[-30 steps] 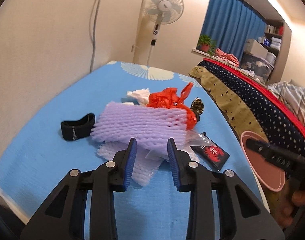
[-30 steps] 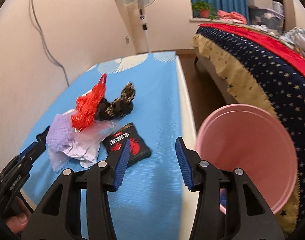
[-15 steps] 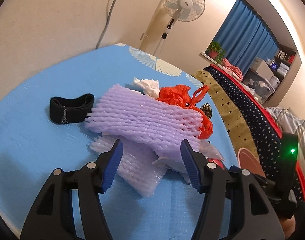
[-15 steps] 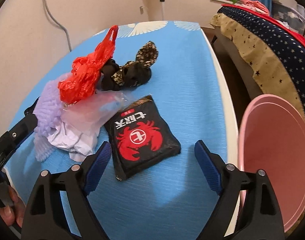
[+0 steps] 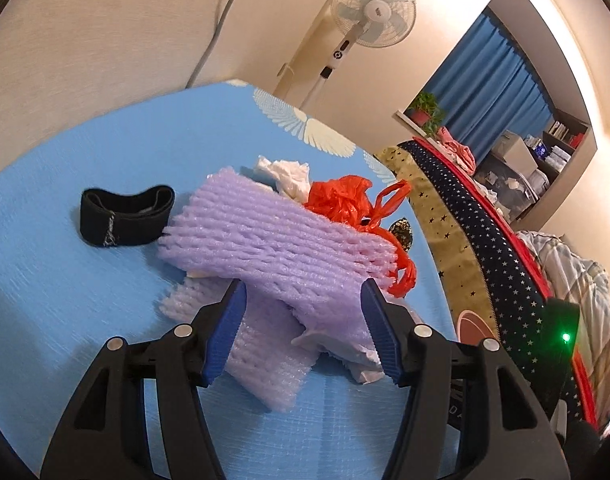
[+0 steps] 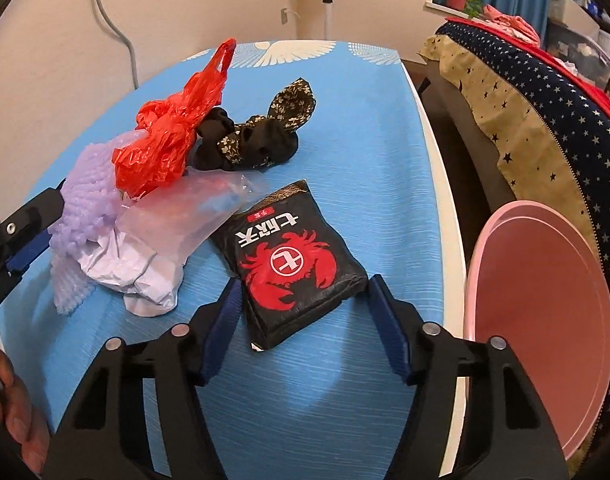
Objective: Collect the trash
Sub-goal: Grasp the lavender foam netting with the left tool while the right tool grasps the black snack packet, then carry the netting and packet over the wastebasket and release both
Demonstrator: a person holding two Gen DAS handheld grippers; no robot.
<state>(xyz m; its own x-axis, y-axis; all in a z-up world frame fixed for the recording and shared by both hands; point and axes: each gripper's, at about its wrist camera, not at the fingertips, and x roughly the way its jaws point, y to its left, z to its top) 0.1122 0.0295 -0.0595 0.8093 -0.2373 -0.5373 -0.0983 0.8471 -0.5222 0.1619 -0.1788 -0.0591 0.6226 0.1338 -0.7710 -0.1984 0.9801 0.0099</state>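
A pile of trash lies on the blue table (image 5: pixel 65 264). My left gripper (image 5: pixel 303 320) is open, its fingers on either side of the near edge of a purple foam net (image 5: pixel 273 244); a second foam net (image 5: pixel 261 356) lies under it. A red plastic bag (image 5: pixel 345 200) and white crumpled paper (image 5: pixel 285 172) sit behind. My right gripper (image 6: pixel 303 312) is open around the near end of a black snack packet with a red crab (image 6: pixel 293 260). The red bag (image 6: pixel 173 136), a clear plastic bag (image 6: pixel 185 216) and the foam net (image 6: pixel 85 200) lie to its left.
A pink bin (image 6: pixel 541 312) stands off the table's right edge, beside a bed with a starred cover (image 6: pixel 545 80). A black elastic band (image 5: pixel 125 216) lies left of the pile. A black floral scrunchie (image 6: pixel 261 136) lies behind the packet. A fan (image 5: pixel 369 12) stands by the wall.
Both grippers have opened wider and moved forward. The left now straddles the foam net's edge; the right now straddles the snack packet.
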